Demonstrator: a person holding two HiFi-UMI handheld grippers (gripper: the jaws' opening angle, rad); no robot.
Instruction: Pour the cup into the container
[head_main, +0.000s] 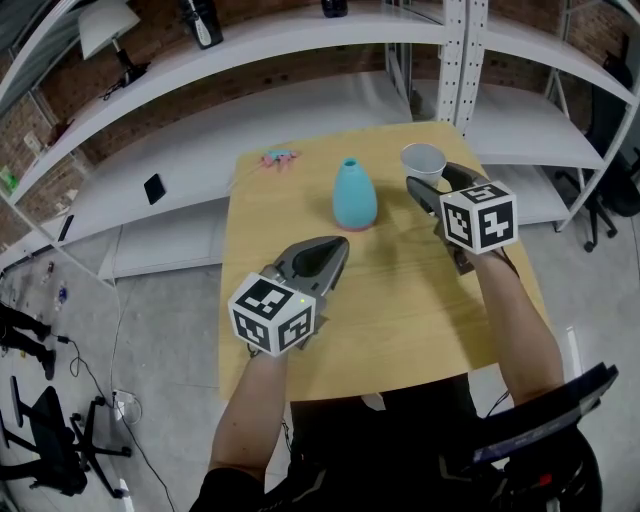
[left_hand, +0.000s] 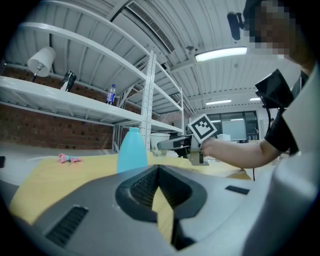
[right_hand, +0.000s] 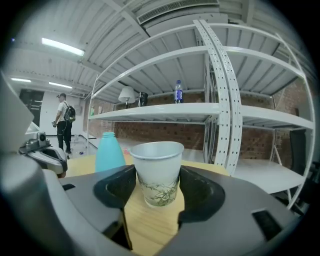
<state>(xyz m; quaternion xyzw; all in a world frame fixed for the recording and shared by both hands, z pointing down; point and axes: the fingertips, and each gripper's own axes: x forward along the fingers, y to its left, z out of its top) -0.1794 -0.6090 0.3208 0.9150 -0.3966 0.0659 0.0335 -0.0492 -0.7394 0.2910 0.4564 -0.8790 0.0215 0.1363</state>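
A white paper cup (head_main: 423, 160) with a leaf print (right_hand: 157, 172) sits between the jaws of my right gripper (head_main: 428, 185), whose pads press on both its sides, at the table's far right. The container is a teal bottle-shaped vase (head_main: 354, 195) standing upright at the middle of the table's far side, just left of the cup; it also shows in the right gripper view as the vase (right_hand: 109, 152). My left gripper (head_main: 335, 248) hovers nearer the front, behind the vase (left_hand: 132, 150), jaws closed with nothing between them.
The wooden table (head_main: 400, 320) carries a small pink object (head_main: 280, 157) at its far left corner. White metal shelving (head_main: 460, 60) stands right behind the table. A person (right_hand: 63, 127) stands far off. An office chair (head_main: 45, 440) is on the floor at left.
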